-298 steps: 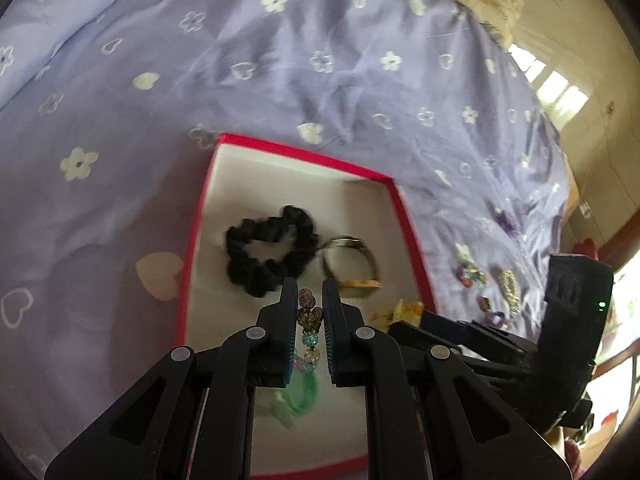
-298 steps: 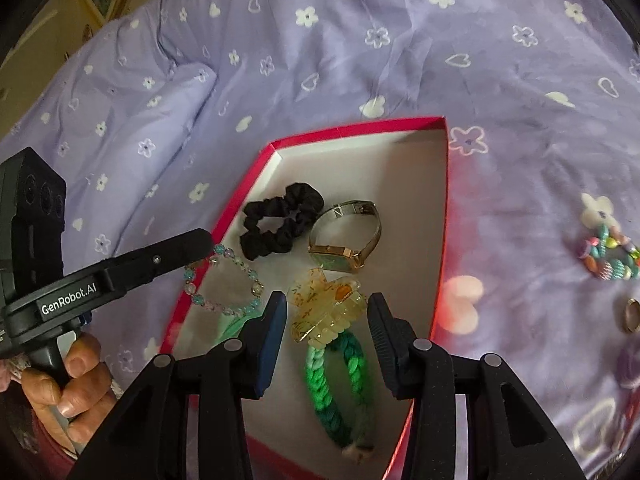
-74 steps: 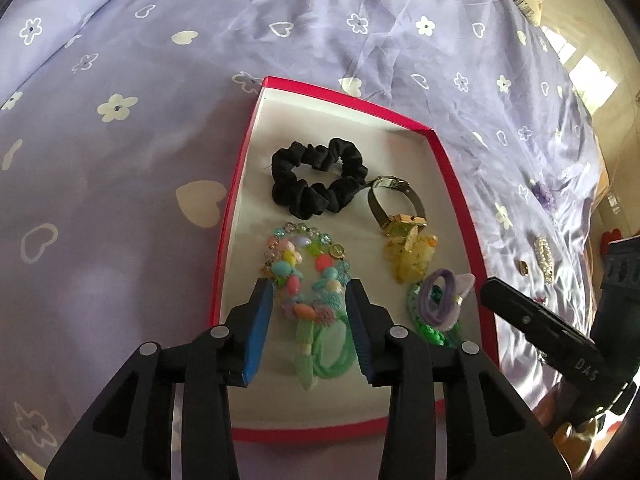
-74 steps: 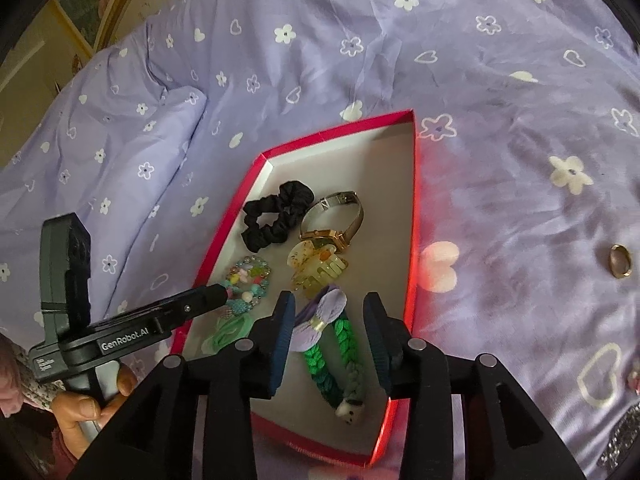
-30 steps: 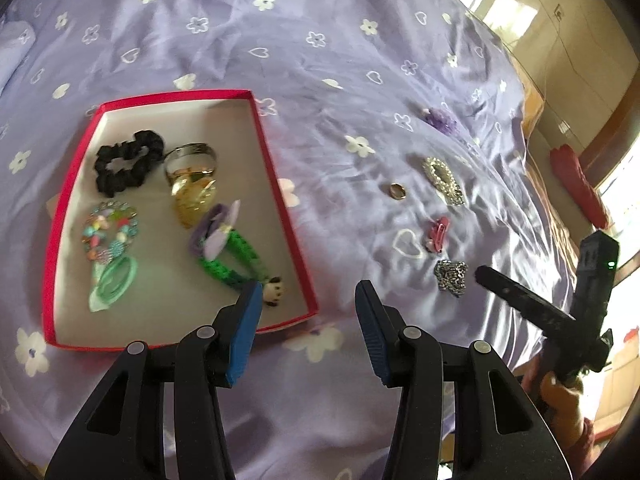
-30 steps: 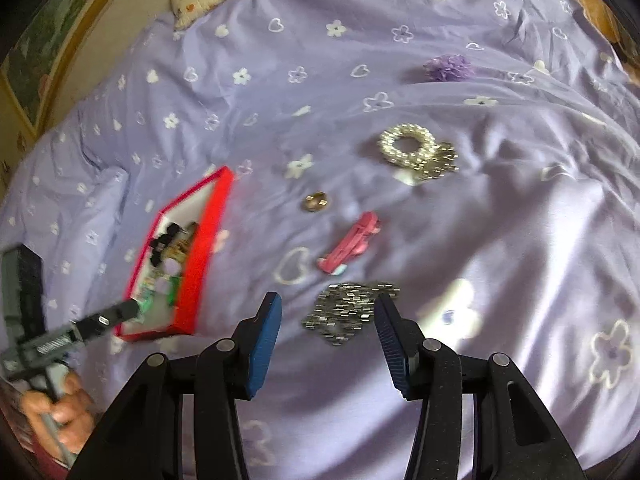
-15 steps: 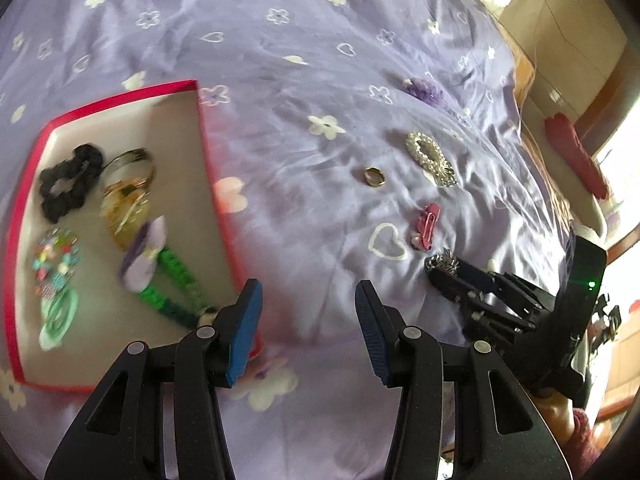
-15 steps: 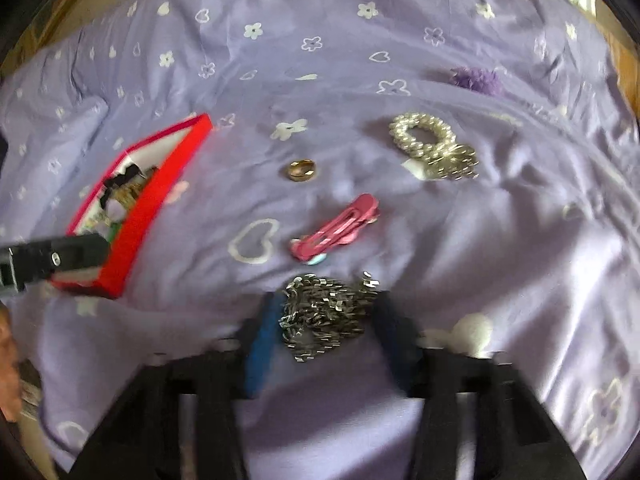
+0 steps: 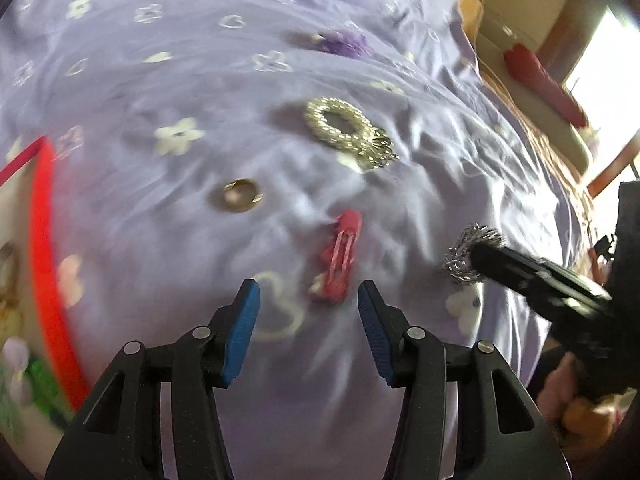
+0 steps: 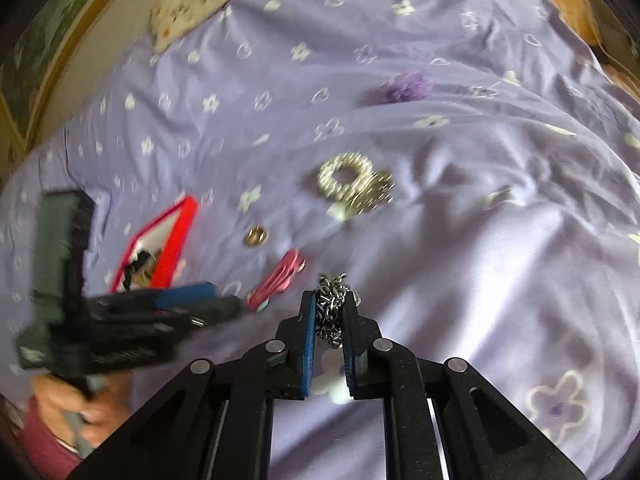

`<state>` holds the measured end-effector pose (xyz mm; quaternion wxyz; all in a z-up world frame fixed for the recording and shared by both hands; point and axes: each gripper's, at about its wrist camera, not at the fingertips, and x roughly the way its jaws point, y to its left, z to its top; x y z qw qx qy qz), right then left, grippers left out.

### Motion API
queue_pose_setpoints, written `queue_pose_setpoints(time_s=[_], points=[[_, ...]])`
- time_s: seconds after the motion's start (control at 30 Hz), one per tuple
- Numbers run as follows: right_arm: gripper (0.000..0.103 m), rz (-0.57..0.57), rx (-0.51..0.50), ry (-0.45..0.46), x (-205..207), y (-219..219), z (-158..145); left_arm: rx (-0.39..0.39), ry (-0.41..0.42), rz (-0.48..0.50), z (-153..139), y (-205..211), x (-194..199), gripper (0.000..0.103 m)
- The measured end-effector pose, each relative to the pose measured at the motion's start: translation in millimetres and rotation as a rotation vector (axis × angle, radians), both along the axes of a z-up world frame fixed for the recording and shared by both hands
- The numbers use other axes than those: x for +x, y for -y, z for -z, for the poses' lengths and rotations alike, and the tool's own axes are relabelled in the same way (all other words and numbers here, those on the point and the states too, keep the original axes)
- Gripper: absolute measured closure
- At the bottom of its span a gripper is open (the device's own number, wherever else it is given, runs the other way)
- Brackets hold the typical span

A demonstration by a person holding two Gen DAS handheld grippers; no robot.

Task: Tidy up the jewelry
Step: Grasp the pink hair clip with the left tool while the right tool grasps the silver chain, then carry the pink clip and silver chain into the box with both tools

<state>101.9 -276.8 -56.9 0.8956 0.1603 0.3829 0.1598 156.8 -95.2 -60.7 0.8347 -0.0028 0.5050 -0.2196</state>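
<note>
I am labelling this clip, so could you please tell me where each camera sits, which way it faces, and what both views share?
Left wrist: on the left gripper, looking down along its apart fingers at the pink hair clip on the purple bedspread.
Right wrist: on the right gripper, jaws closing on the silver chain; a hand shows lower left.
Shared: clip, gold ring, pearl bracelet, red tray.

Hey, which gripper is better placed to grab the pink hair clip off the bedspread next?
Left. The left gripper has nothing between its opening jaws and points at the pink hair clip just ahead. The right gripper is closing on the silver chain.
</note>
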Motion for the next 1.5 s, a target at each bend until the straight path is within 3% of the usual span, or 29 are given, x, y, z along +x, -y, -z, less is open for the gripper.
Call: queue_pose_setpoints(time_s=[0.1, 0.13, 0.17, 0.2, 0.47, 0.8, 1.13, 1.5], points=[[0.092, 0.012, 0.035, -0.005, 1.6, 7.3, -1.1, 0.019, 0.005, 0.009, 5.5, 12.4, 9.1, 0.057], [0.092, 0.014, 0.042, -0.008, 2.2, 8.6, -0.4, 0.025, 0.014, 0.012, 6.0, 15.5, 11.9, 0.064], [0.092, 0.015, 0.048, -0.011, 1.8, 9.0, 0.4, 0.025, 0.012, 0.015, 7.2, 17.0, 14.2, 0.083], [0.092, 0.013, 0.060, -0.016, 2.0, 9.3, 1.6, 0.021, 0.003, 0.016, 8.5, 17.6, 16.9, 0.085], [0.092, -0.023, 0.090, -0.004, -2.0, -2.9, -5.2, -0.019, 0.029, -0.001, -3.2, -0.1, -2.2, 0.085], [0.092, -0.127, 0.097, 0.022, -12.6, -51.9, -23.3, -0.077, 0.073, -0.096, -30.0, -57.3, -51.5, 0.085], [0.092, -0.249, 0.094, 0.037, -21.4, -111.1, -36.0, -0.120, 0.108, -0.226, -47.0, -125.2, -91.5, 0.085], [0.092, -0.360, 0.081, 0.031, -25.8, -168.0, -38.7, -0.130, 0.117, -0.386, -46.4, -201.3, -119.6, 0.085]])
